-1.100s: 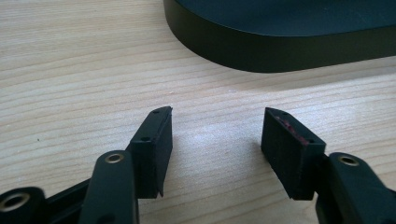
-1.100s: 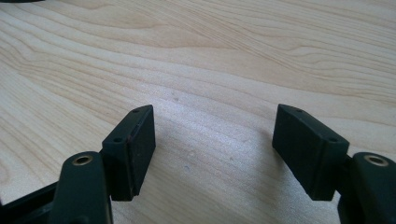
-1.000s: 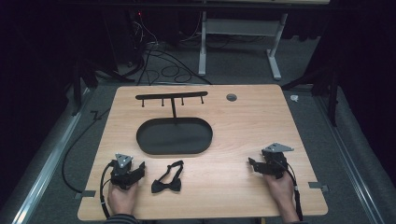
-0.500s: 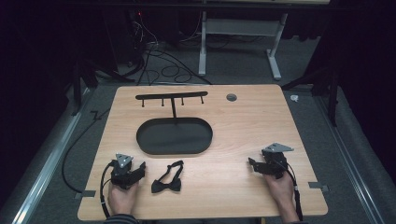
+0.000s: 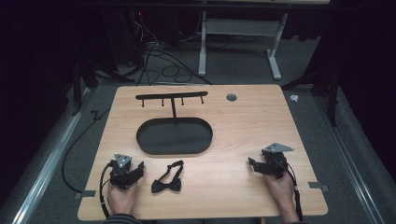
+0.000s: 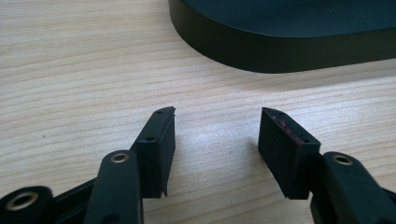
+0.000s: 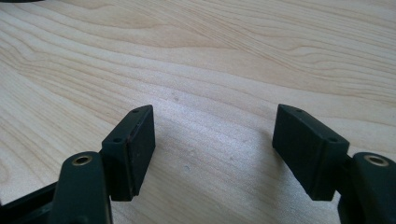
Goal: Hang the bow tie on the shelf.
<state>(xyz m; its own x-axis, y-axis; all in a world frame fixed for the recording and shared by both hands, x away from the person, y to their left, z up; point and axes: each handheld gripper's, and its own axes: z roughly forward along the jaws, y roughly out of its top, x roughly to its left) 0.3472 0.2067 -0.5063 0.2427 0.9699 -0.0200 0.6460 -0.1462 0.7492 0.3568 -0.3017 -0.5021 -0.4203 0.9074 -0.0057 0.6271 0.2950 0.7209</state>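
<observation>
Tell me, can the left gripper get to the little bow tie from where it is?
Probably yes. The left gripper is open and the bow tie lies just beside it on the table, with bare wood between them.

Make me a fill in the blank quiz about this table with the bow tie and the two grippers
The bow tie lies nearest the ____ gripper.
Both grippers' jaws stand ____.
The oval tray is coloured ____.
The hook stand rises at the tray's ____ edge.
Missing words: left; open; black; far

Nothing has moved: both tools and the bow tie [image 5: 168, 178] lie as before
</observation>
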